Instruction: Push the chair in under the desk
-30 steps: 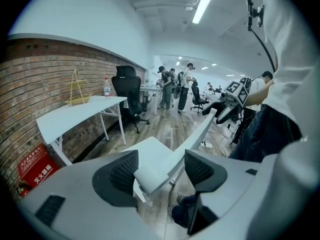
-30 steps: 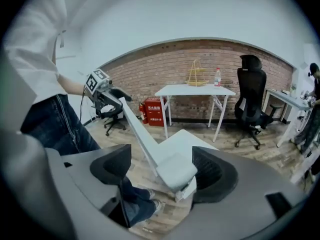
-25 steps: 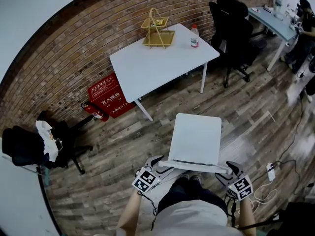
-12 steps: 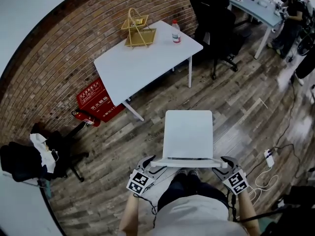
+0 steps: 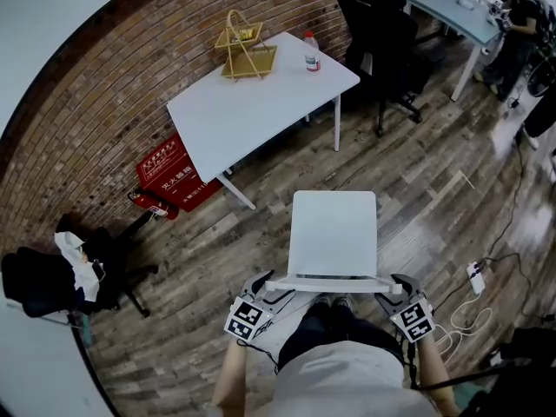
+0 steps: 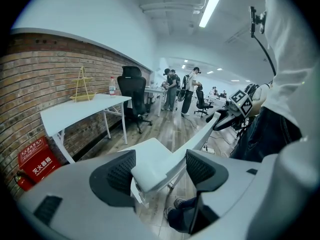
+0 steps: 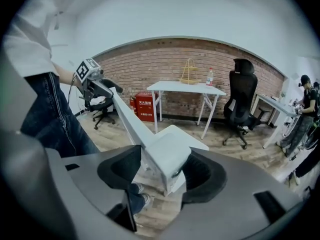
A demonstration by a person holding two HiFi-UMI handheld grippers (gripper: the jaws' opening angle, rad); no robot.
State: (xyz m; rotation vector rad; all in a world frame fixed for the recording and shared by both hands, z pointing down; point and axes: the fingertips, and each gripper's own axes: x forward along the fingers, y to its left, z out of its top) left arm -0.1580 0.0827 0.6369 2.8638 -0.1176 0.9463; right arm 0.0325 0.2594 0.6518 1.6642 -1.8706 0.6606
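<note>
Head view: white chair (image 5: 333,233) sits dead ahead at 12 o'clock, its backrest rail (image 5: 330,285) spanning both tongs. Left gripper (image 5: 271,287) is at the rail's 9 o'clock end, right gripper (image 5: 389,287) at the 3 o'clock end. Left jaws wide, just been opening, rail end between them with a gap on one side, no clamp. Right jaws just closed in, pads pinching the rail end. Seat points to 12, rail's long axis 9–3. Chair is plain white, flat square seat, thin backrest; white desk (image 5: 252,102) at 11 o'clock, well apart
</note>
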